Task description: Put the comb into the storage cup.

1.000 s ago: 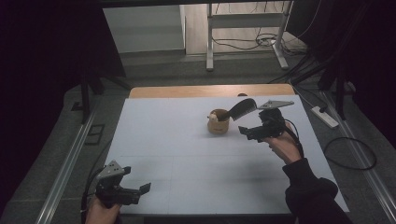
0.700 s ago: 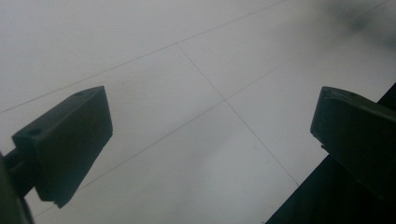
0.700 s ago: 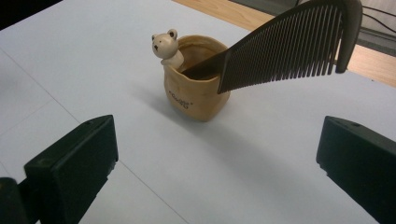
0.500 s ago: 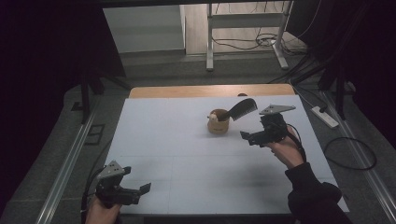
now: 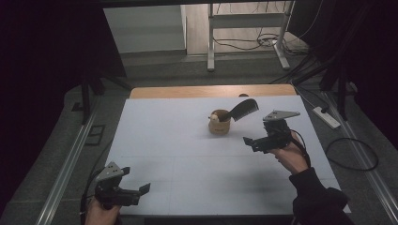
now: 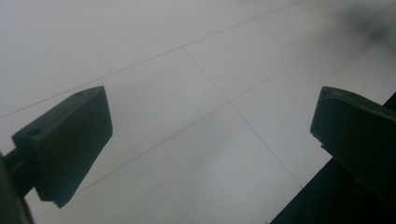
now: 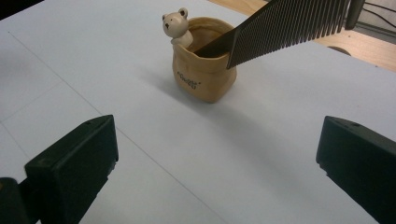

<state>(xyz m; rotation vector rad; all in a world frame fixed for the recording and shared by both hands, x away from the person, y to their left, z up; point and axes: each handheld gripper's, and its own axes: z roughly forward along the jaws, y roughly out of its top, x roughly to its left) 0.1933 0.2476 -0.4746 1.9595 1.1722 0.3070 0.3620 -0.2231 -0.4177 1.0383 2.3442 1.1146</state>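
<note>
A tan bag-shaped cup [image 5: 219, 125] [image 7: 202, 71] with a small white bear figure [image 7: 176, 24] on its rim stands at the middle of the white table. A black comb [image 5: 244, 110] [image 7: 285, 25] leans out of it, handle end inside, teeth up to the right. My right gripper [image 5: 254, 140] [image 7: 217, 163] is held open to the right of the cup and apart from it, nothing between its jaws. Open and holding nothing as well, my left gripper [image 5: 136, 193] [image 6: 210, 140] hovers low over the table's front left corner.
The white sheet [image 5: 187, 154] covers most of the table, with a wooden strip [image 5: 211, 91] bare along the far edge. A power strip [image 5: 326, 117] and cables lie on the floor to the right. A metal frame [image 5: 244, 28] stands beyond the table.
My right gripper has drawn back from the cup, toward the front and a little right. The comb stays in the cup. My left gripper has hardly moved.
</note>
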